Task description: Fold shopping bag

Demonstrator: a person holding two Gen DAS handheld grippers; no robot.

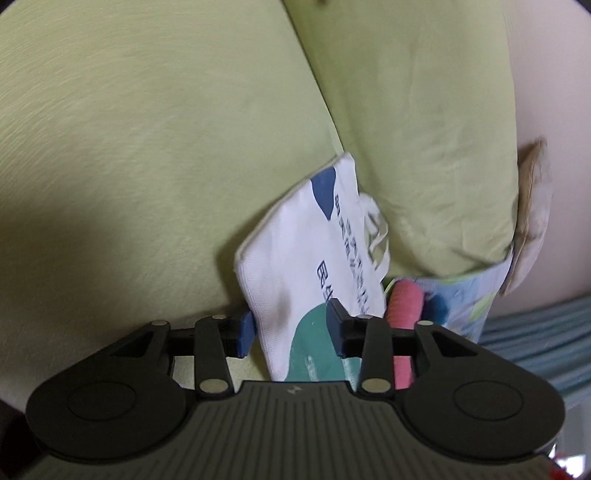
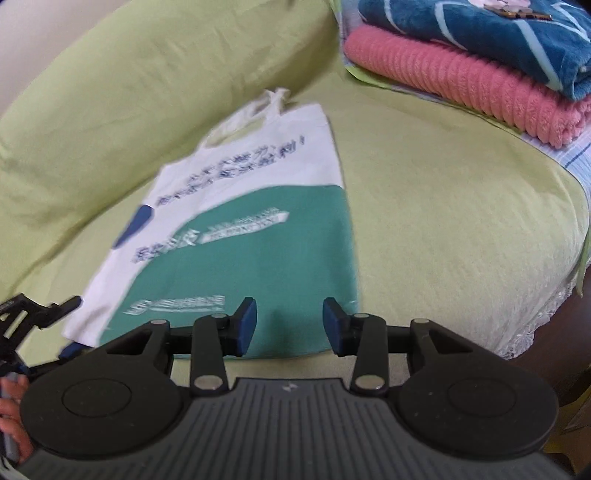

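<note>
- Two views, left wrist first: the left claw is spread, its blue pads either side of the bottom edge of the shopping bag; one pad sits just off the bag's white side, the other in front of its green print. Whether either pad touches the cloth cannot be told.
- The bag is white with green and dark blue patches and blue lettering, and its white handles lie at its far end, near the seam between two green cushions.
- A pink rolled towel shows just beyond the bag, beside a floral cloth.
- Right wrist view: the right claw is spread, hovering over the near edge of the shopping bag, which lies flat on the green sofa seat, handles pointing toward the back cushion.
- The left claw reaches the bag's near left corner.
- A pink towel and a blue blanket are stacked at the seat's far right corner.
</note>
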